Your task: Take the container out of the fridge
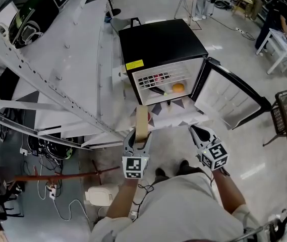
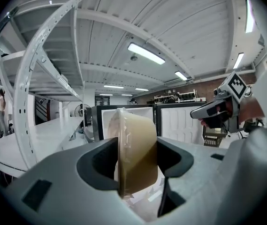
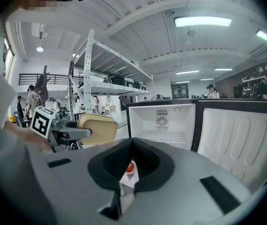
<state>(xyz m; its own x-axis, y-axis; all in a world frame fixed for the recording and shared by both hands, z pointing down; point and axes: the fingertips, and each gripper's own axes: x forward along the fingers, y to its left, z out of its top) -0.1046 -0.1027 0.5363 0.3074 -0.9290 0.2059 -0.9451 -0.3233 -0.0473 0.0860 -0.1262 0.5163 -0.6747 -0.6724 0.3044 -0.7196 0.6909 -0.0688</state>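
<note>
- The left hand-held gripper (image 1: 137, 144) is clamped on the beige container (image 1: 141, 119), with a pad pressing on either side.
- The container stands on edge between the jaws, clear of the fridge (image 1: 161, 44) and just in front of its opening.
- The fridge door (image 1: 229, 97) is swung wide open.
- An orange item (image 1: 178, 87) lies on the fridge shelf.
- The right hand-held gripper (image 1: 196, 131) has its jaws together and holds nothing.
</note>
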